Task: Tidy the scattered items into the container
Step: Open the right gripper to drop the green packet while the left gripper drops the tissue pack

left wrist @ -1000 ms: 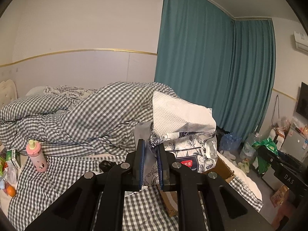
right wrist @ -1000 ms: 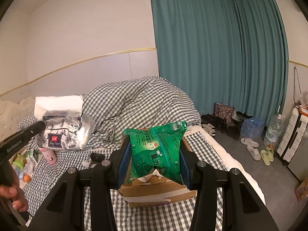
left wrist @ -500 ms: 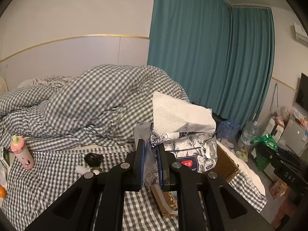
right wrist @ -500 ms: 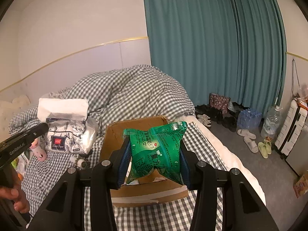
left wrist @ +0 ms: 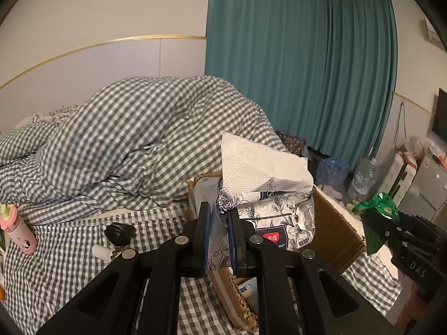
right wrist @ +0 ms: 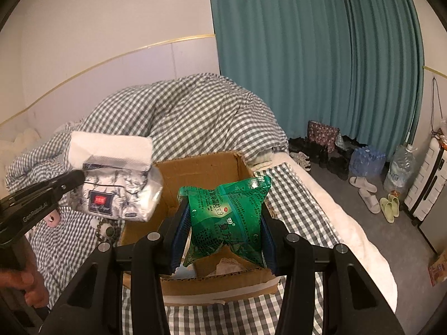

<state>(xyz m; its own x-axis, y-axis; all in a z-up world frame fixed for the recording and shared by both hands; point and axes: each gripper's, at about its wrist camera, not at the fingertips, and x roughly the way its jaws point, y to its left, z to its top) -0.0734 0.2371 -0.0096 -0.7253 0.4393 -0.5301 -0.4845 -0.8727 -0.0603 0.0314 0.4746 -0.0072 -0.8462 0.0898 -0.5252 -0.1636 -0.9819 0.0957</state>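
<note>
My left gripper (left wrist: 218, 223) is shut on the edge of a floral tissue pack (left wrist: 282, 217) with a white tissue sticking out on top; the tissue pack (right wrist: 117, 192) hangs over the left rim of the cardboard box (right wrist: 201, 167). The right gripper (right wrist: 223, 223) is shut on a green crinkled packet (right wrist: 227, 217), held above the open box (left wrist: 332, 223). From the left wrist view the green packet (left wrist: 375, 215) and right gripper show at the far right. A little paper lies inside the box.
The box sits on a grey checked bed (right wrist: 290, 203) with a heaped duvet (left wrist: 145, 139) behind. A pink bottle (left wrist: 18, 230), a dark object (left wrist: 120, 233) and a small white tube (left wrist: 102, 251) lie on the sheet. Shoes, slippers and water bottles (right wrist: 366, 162) crowd the floor by the teal curtain.
Both grippers have moved forward and down toward the box, which now looks larger and closer. The tissue pack and the green packet stay gripped; the tissue pack has come over the box's left rim.
</note>
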